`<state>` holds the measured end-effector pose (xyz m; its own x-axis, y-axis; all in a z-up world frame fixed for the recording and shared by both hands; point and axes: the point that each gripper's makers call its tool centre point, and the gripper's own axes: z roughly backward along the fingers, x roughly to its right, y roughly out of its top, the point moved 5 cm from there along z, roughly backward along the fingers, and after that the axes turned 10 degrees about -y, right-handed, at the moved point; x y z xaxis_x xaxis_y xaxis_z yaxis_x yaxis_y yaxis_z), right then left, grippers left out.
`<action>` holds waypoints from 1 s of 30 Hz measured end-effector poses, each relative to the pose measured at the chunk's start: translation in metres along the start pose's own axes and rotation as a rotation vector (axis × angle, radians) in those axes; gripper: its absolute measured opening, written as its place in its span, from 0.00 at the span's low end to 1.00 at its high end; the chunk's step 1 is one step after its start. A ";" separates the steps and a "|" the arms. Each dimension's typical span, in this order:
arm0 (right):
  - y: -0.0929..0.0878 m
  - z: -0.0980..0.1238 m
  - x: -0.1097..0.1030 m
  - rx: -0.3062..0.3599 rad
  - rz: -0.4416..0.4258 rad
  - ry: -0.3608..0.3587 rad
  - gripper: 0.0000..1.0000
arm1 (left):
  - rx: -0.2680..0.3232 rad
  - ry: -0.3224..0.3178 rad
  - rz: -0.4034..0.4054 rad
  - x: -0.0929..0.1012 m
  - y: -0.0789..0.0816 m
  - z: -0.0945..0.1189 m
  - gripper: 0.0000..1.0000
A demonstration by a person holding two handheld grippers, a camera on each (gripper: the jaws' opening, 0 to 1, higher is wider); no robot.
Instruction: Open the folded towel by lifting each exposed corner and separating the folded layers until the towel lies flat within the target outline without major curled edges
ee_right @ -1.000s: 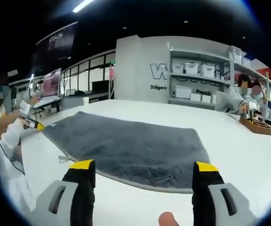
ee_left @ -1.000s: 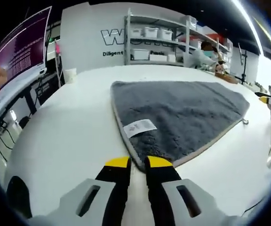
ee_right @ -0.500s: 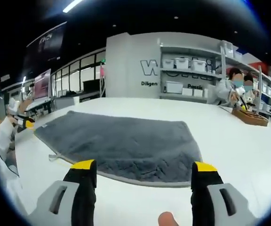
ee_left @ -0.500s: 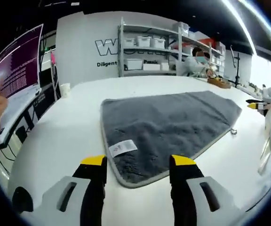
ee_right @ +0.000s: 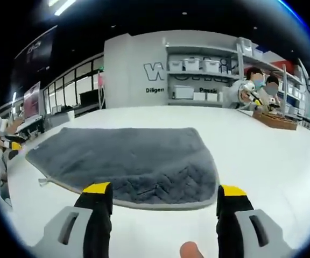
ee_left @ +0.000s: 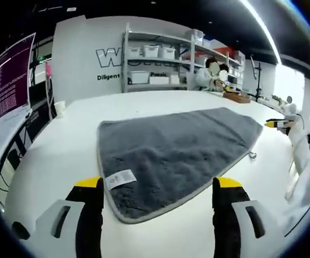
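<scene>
Spanning both views, the white bench (ee_left: 53,156) carries everything listed. Item: grey towel (ee_left: 171,145), pile fabric with a pale bound edge, lying spread on the bench; no target outline can be made out around it, so whether it sits inside one cannot be told. It looks flat in a single layer, with no marked curl along the edges that show, which suggests the unfolding is at or near its end. Item: shelving unit (ee_left: 155,64) with storage boxes, against the far wall beyond the towel. Item: left tool (ee_left: 157,185), jaws spread wide and empty, held just off the towel's near rounded corner; the open stance and clearance read as a release posture, leaving the cloth undisturbed. Item: right tool (ee_right: 157,191), jaws likewise spread and holding nothing, poised just short of another towel edge, probably for the same reason. Item: white care label (ee_left: 120,179), sewn at the towel's bound edge near the left tool's corner. Item: small hanging loop (ee_left: 251,155), at the towel's edge towards the right tool's side.
</scene>
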<state>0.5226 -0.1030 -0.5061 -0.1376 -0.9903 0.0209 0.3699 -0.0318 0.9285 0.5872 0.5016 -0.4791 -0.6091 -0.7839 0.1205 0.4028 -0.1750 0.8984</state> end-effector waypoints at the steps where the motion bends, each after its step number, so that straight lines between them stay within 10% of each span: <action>1: 0.000 -0.001 0.001 -0.001 -0.004 -0.001 0.79 | 0.002 -0.002 0.002 0.000 0.000 0.000 0.84; 13: -0.013 -0.020 0.025 -0.030 -0.054 -0.067 0.73 | 0.009 -0.032 -0.009 0.007 0.004 0.003 0.90; 30: -0.025 -0.030 0.060 -0.024 -0.057 -0.188 0.39 | 0.006 -0.054 -0.014 0.011 0.007 0.000 0.92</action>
<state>0.5327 -0.1661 -0.5392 -0.3277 -0.9440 0.0394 0.3778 -0.0927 0.9212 0.5837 0.4920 -0.4714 -0.6510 -0.7479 0.1302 0.3898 -0.1822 0.9027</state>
